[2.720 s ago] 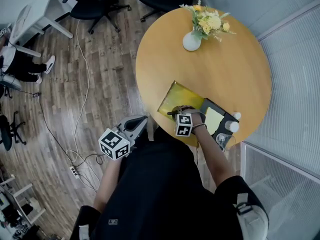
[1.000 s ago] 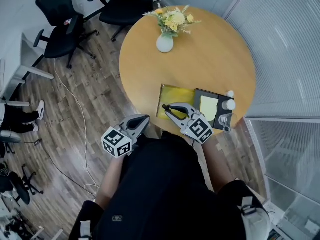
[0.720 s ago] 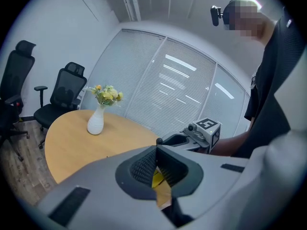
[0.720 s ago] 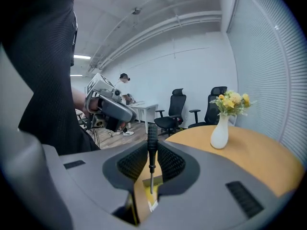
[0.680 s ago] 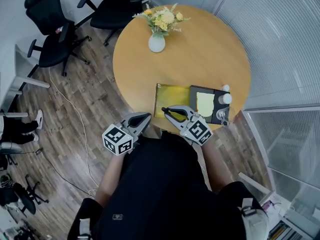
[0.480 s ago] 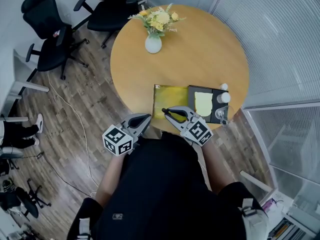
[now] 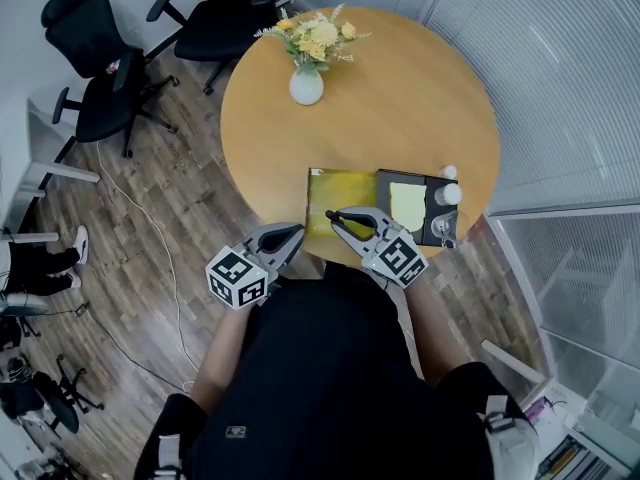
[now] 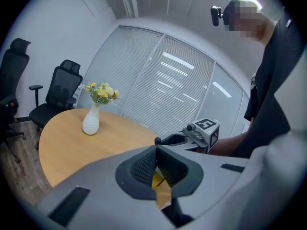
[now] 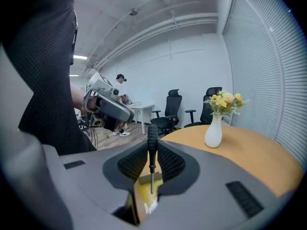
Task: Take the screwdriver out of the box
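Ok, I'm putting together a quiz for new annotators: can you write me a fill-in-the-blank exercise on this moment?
1. The right tool is shut on a black-handled ____.
2. The white vase holds ____ flowers.
3. The wooden table has a top that is ____ in shape.
Missing words: screwdriver; yellow; round.

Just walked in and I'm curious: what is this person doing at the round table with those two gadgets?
A person holds a two-jaw gripper in each hand at a round table. The right gripper is clamped on a small black-handled screwdriver, held over the yellow near part of an open box, so the screwdriver looks to be out of the box. The left gripper is shut on nothing, just off the table's edge.
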Demonstrator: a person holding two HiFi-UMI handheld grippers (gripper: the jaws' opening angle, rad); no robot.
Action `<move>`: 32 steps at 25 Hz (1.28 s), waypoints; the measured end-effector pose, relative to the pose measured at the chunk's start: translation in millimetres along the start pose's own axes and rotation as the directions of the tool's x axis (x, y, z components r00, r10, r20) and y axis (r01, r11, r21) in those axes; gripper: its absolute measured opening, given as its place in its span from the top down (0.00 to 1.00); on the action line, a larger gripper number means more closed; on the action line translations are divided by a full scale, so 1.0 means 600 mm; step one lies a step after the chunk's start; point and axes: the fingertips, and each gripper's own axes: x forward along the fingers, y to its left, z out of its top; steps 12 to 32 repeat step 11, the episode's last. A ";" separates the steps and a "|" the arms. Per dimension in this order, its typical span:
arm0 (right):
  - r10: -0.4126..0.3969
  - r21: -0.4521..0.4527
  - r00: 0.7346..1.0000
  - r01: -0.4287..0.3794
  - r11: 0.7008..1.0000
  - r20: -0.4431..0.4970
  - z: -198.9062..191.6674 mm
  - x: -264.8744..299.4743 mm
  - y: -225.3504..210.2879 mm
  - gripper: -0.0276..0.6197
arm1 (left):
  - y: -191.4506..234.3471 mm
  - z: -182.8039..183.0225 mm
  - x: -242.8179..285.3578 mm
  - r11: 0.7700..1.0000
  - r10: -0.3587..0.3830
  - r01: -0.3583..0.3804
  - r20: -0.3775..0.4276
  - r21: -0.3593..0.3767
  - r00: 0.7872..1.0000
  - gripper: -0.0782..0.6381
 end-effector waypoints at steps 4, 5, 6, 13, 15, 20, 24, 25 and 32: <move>-0.001 -0.016 1.000 0.001 1.000 -0.007 0.001 -0.002 0.000 0.87 | 0.008 -0.007 -0.002 1.000 0.011 -0.011 -0.001 -0.018 1.000 0.88; -0.002 -0.016 1.000 0.001 1.000 -0.008 0.000 -0.005 -0.001 0.87 | 0.007 -0.007 0.000 1.000 0.011 -0.011 0.000 -0.020 1.000 0.88; -0.003 -0.015 1.000 0.003 1.000 -0.010 -0.002 -0.008 -0.002 0.87 | 0.005 -0.006 0.003 1.000 0.009 -0.009 0.002 -0.019 1.000 0.88; -0.012 0.005 1.000 0.012 1.000 -0.004 -0.007 -0.023 -0.007 0.87 | -0.003 0.002 0.022 1.000 -0.001 0.001 0.002 -0.012 1.000 0.88; -0.012 0.005 1.000 0.012 1.000 -0.004 -0.007 -0.023 -0.007 0.87 | -0.003 0.002 0.022 1.000 -0.001 0.001 0.002 -0.012 1.000 0.88; -0.012 0.005 1.000 0.012 1.000 -0.004 -0.007 -0.023 -0.007 0.87 | -0.003 0.002 0.022 1.000 -0.001 0.001 0.002 -0.012 1.000 0.88; -0.012 0.005 1.000 0.012 1.000 -0.004 -0.007 -0.023 -0.007 0.87 | -0.003 0.002 0.022 1.000 -0.001 0.001 0.002 -0.012 1.000 0.88; -0.012 0.005 1.000 0.012 1.000 -0.004 -0.007 -0.023 -0.007 0.87 | -0.003 0.002 0.022 1.000 -0.001 0.001 0.002 -0.012 1.000 0.88; -0.012 0.005 1.000 0.012 1.000 -0.004 -0.007 -0.023 -0.007 0.87 | -0.003 0.002 0.022 1.000 -0.001 0.001 0.002 -0.012 1.000 0.88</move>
